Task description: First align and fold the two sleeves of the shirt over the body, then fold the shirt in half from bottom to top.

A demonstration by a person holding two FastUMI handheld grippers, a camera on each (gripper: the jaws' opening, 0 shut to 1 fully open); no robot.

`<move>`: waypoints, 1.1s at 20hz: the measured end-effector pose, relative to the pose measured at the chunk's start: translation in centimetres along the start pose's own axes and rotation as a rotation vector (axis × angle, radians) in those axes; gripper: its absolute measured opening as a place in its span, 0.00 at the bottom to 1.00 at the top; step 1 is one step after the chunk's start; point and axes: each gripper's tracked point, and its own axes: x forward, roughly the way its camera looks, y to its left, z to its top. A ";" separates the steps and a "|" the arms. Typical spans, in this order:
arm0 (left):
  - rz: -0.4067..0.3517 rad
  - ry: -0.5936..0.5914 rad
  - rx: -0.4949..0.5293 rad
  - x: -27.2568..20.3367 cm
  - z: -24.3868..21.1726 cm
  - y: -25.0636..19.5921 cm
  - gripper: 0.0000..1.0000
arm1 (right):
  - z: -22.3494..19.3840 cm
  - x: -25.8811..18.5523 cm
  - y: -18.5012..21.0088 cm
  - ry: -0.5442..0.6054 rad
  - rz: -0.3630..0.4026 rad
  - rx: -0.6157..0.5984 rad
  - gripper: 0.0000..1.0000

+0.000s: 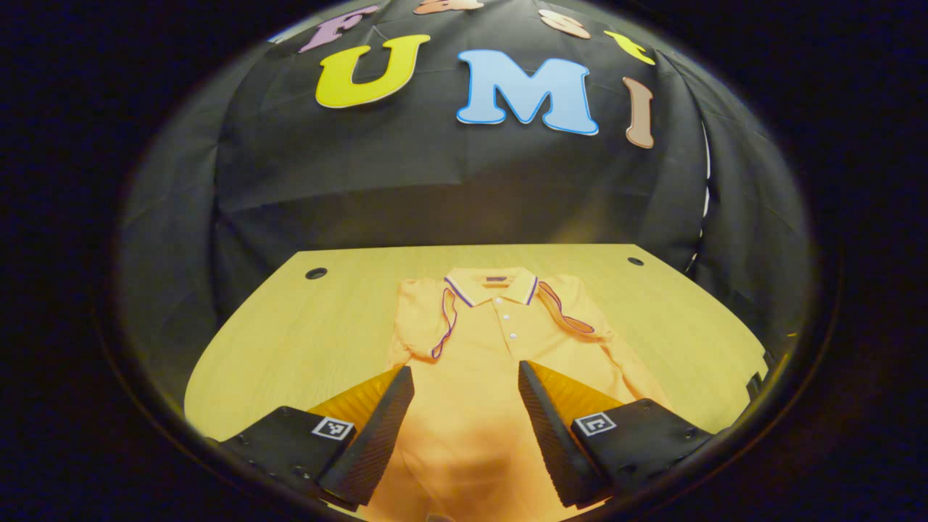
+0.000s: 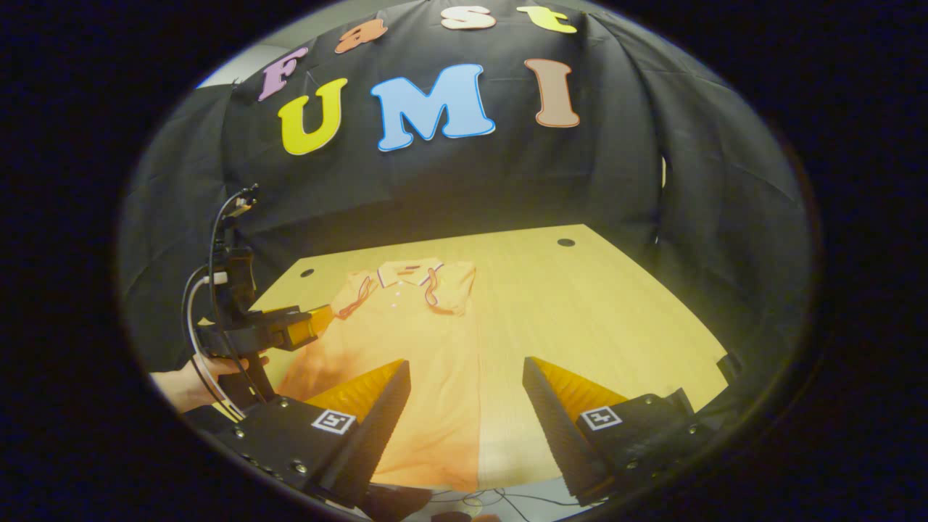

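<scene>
A: Checking the shirt [image 1: 486,348] first. It lies flat on the table [image 1: 304,333], collar at the far end, buttons up. Both sleeves look folded in over the chest: left sleeve [image 1: 428,319] and right sleeve [image 1: 569,308] sit with their trimmed cuffs turned toward the placket.

B: Bottom-to-top fold?

A: Not there. The body runs full length toward the near edge, hem end passing under the cameras. So sleeves lie as the task wants; the half fold is what's left, judging by this.

B: Tongs?

A: Left gripper [image 1: 464,406] hovers over the lower body, fingers spread apart, nothing between them. Right gripper [image 2: 464,406] also spread apart, over the shirt's right edge and bare wood. The right gripper view also catches the left gripper and the hand [image 2: 190,384] holding it.
</scene>
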 end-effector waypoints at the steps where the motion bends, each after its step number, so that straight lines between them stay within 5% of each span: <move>1: 0.010 -0.003 -0.005 -1.2 -0.5 0.0 0.95 | -0.8 -0.3 -0.1 0.010 0.008 -0.003 0.97; 11: 0.001 0.025 0.014 -11.5 -7.0 0.5 0.95 | -7.3 -1.1 -0.3 0.120 0.033 -0.039 0.97; 22: -0.031 0.112 0.003 -15.5 -13.3 5.4 0.95 | -12.7 0.0 2.6 0.253 0.012 -0.107 0.98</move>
